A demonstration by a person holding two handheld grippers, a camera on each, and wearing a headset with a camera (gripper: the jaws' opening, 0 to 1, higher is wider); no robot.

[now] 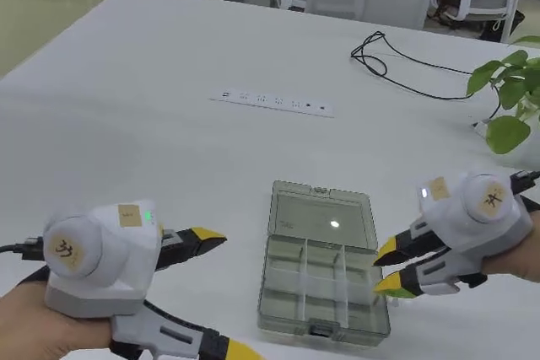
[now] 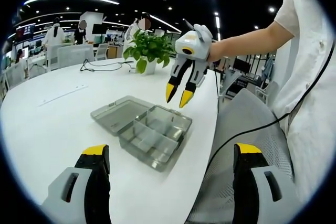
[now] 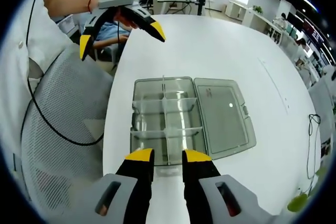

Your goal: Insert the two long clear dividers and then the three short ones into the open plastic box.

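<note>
The clear grey plastic box [image 1: 325, 292] lies open near the table's front edge, its lid [image 1: 325, 215] folded flat behind it. Clear dividers [image 1: 305, 260] stand inside and split the box into small compartments. My right gripper [image 1: 386, 269] hovers at the box's right side, its yellow tips a small gap apart with nothing between them. In the right gripper view the box [image 3: 165, 119] lies just beyond that gripper [image 3: 168, 156]. My left gripper [image 1: 226, 292] is to the left of the box, jaws wide open and empty. The left gripper view has the box [image 2: 155, 135] ahead of it, under the right gripper [image 2: 177, 96].
A white power strip [image 1: 274, 101] lies mid-table, with a black cable [image 1: 396, 61] and a potted plant [image 1: 506, 99] at the far right. White chairs line the far edge. A grey mesh chair [image 3: 58, 129] stands at the near edge beside the person.
</note>
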